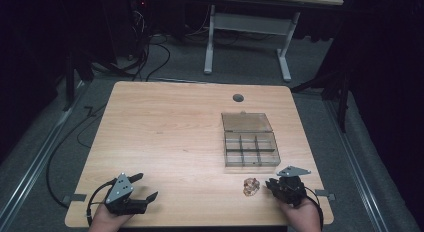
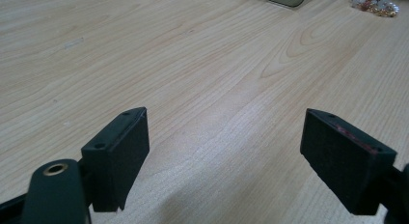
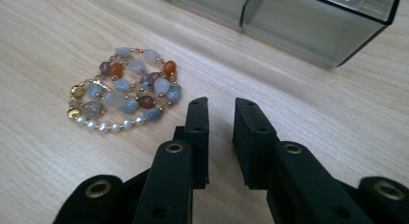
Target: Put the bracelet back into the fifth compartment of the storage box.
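Note:
A heap of beaded jewellery (image 1: 251,186) lies on the wooden table (image 1: 165,132) near its front right. It has grey, orange and pearl beads (image 3: 123,91) and also appears far off in the left gripper view (image 2: 376,3). My right gripper (image 1: 270,184) rests just right of it. Its jaws (image 3: 222,105) stand a narrow gap apart with nothing between them, and the beads lie just left of the tips. My left gripper (image 1: 147,186) sits at the front left with its jaws wide open (image 2: 226,118) over bare wood.
A clear plastic compartment box (image 1: 249,139) with its lid open stands behind the beads; its near wall (image 3: 313,21) is close ahead of my right jaws. A grey cable hole (image 1: 238,97) sits near the table's far edge. Another desk stands beyond.

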`<state>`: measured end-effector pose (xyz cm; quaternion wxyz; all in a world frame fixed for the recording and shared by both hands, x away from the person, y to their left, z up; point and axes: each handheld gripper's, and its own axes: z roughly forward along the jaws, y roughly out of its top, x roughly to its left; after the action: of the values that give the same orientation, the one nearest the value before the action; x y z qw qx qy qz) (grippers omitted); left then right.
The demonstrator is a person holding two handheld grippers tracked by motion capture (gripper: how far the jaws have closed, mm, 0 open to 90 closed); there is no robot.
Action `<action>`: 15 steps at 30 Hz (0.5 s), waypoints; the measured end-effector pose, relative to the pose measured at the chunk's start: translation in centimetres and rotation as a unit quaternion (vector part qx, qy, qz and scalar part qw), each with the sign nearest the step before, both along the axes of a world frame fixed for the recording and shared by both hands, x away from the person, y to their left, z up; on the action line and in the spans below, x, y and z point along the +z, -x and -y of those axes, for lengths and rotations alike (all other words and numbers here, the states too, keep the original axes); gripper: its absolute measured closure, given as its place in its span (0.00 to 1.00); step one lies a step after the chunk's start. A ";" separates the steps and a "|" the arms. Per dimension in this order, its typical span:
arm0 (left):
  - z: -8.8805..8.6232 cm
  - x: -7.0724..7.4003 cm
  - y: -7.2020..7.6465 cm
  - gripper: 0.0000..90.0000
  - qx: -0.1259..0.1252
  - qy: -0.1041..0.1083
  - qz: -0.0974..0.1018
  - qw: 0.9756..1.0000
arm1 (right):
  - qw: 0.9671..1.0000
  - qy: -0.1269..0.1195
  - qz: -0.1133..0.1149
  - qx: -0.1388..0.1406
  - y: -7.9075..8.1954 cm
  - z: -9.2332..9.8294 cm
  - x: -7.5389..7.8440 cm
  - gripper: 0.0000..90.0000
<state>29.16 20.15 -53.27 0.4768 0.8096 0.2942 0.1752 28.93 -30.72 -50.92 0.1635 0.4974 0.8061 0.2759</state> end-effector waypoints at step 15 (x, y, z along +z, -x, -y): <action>0.0 0.0 0.1 0.20 -0.006 -0.001 0.001 1.000 | 0.996 0.033 -0.080 0.016 -1.3 -1.2 1.7 0.77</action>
<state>29.10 20.13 -53.26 0.4771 0.8118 0.2886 0.1733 30.20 -29.52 -49.18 0.1105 0.4989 0.8332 0.2114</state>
